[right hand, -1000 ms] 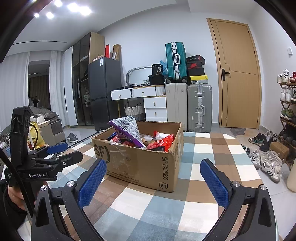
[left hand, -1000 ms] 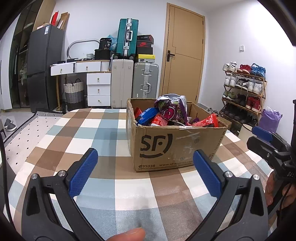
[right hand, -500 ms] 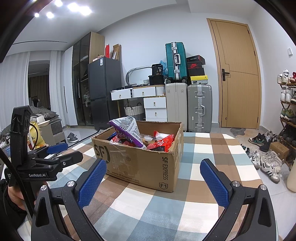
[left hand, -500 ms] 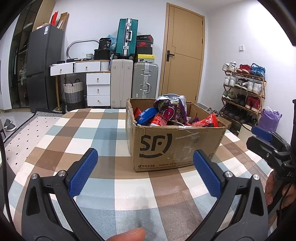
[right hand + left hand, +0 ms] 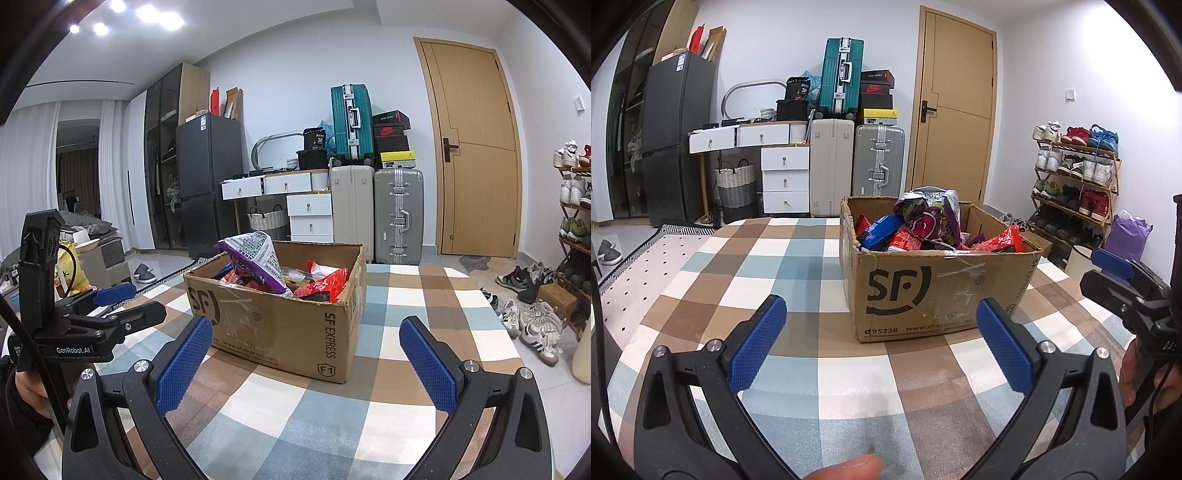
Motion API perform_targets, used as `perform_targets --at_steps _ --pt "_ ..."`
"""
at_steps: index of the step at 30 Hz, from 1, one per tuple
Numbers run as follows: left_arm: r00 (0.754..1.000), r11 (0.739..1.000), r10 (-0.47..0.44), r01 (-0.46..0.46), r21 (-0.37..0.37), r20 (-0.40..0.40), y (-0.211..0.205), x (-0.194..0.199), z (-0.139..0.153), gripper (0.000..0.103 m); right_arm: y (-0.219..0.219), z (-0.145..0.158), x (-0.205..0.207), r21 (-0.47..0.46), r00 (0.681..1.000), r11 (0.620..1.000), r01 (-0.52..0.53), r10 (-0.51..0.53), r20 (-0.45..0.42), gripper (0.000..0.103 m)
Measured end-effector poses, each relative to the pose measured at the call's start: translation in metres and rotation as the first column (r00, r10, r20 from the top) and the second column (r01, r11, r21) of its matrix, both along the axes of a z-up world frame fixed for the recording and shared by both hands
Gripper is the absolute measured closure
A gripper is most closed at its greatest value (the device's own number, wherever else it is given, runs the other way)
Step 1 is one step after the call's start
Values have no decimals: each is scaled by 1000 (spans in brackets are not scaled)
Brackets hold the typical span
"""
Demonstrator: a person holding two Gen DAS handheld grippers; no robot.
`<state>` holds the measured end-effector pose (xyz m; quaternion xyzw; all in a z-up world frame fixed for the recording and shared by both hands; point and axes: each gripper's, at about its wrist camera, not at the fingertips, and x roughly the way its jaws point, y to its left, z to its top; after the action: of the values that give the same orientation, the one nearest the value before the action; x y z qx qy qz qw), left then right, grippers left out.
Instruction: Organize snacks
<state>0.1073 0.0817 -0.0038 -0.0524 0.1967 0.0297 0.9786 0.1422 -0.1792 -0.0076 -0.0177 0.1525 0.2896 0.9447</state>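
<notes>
An open cardboard SF box [image 5: 938,291] [image 5: 291,325] stands on the checked tablecloth [image 5: 798,266], filled with snack packets: a purple bag [image 5: 934,218] [image 5: 258,258] sticks up on top, red packets [image 5: 1001,240] [image 5: 325,284] and a blue one [image 5: 882,229] lie around it. My left gripper [image 5: 879,332] is open and empty, in front of the box. My right gripper [image 5: 306,350] is open and empty, facing the box's right corner. Each gripper shows in the other's view: the right one in the left wrist view [image 5: 1123,280], the left one in the right wrist view [image 5: 110,306].
Behind the table stand suitcases [image 5: 857,177], white drawers [image 5: 783,181], a dark fridge [image 5: 672,140] and a wooden door [image 5: 956,122]. A shoe rack [image 5: 1075,177] is on the right, with shoes on the floor [image 5: 532,306]. The checked tablecloth surrounds the box.
</notes>
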Motion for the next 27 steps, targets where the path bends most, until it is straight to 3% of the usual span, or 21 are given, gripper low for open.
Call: perform_targets --at_steps 27 --pt "1000 1000 -7 7 2 4 -2 -1 0 0 0 0 0 -4 1000 1000 -3 3 3 0"
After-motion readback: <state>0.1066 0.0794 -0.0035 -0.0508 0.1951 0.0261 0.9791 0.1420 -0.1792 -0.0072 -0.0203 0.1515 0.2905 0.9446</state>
